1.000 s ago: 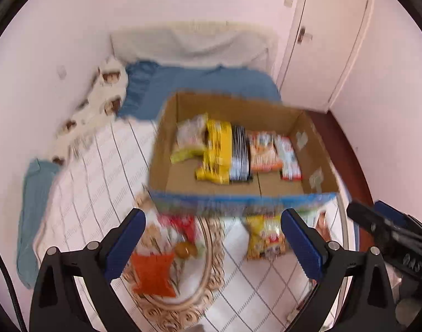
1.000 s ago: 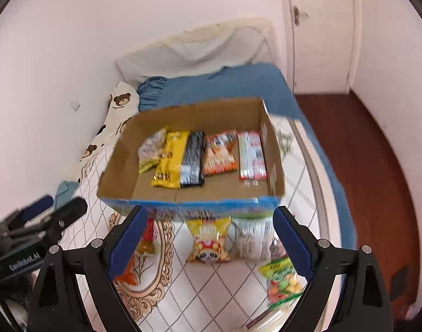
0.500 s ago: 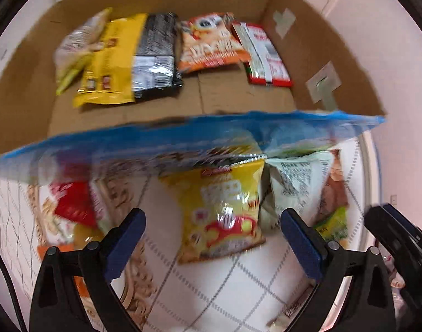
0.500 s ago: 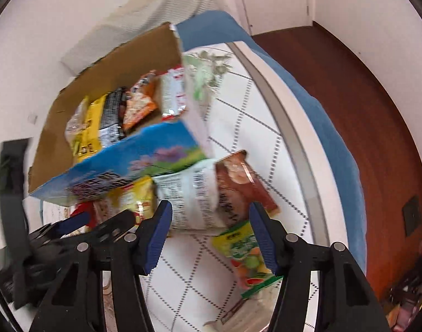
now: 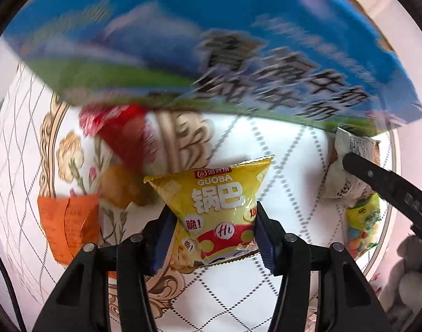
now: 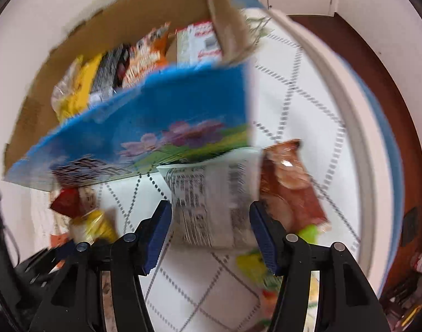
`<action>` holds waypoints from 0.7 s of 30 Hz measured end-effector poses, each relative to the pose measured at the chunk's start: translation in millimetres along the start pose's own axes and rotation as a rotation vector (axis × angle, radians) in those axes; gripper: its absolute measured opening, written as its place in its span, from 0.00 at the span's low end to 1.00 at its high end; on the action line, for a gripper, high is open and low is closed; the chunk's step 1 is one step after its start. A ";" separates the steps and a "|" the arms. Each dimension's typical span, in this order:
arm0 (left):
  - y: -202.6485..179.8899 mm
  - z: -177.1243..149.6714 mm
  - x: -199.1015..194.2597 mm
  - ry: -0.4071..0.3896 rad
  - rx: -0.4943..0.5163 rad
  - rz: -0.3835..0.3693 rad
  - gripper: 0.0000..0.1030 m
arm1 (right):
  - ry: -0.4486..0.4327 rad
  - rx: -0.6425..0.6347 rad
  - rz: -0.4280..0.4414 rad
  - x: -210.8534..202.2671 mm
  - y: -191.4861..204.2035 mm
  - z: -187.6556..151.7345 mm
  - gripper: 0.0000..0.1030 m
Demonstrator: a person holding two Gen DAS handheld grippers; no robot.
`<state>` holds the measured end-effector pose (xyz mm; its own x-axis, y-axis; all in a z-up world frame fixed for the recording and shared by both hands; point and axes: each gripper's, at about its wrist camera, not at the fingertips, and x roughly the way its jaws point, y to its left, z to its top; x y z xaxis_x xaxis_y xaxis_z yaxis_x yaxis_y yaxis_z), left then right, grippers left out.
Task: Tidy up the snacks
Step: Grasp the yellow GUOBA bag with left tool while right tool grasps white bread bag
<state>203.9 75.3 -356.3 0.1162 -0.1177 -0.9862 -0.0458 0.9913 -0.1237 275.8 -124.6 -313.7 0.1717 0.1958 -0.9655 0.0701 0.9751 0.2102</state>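
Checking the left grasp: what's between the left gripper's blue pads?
The yellow Guoba snack bag sits between the left gripper pads, in the left wrist view.

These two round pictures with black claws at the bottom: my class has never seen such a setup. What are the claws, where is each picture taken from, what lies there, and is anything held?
The claws are hand-held grippers, one in each of a person's hands; a camera on each looks forward along its two blue-padded fingers.

The left camera shows the left gripper closed around a yellow snack bag.

The right camera shows the right gripper around a white packet; blur hides whether it grips.

Both packets lie on a white patterned cloth in front of a blue cardboard box already holding snacks. Loose nearby: a brown packet, an orange packet and a green bag.
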 end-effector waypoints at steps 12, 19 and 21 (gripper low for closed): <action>-8.2 -42.5 -8.8 0.027 0.048 -0.046 0.48 | 0.120 -0.092 0.054 2.0 26.4 -42.2 0.45; -26.3 -77.1 23.4 0.133 0.106 -0.026 0.52 | 0.180 -0.127 0.023 10.5 29.6 -84.5 0.51; -26.7 -80.7 30.0 0.140 0.107 -0.022 0.53 | 0.186 -0.112 0.022 12.9 30.0 -88.0 0.56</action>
<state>128.5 40.5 -391.5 -0.0238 -0.1388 -0.9900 0.0624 0.9882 -0.1400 193.6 -83.7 -333.4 -0.0126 0.2228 -0.9748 -0.0427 0.9739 0.2231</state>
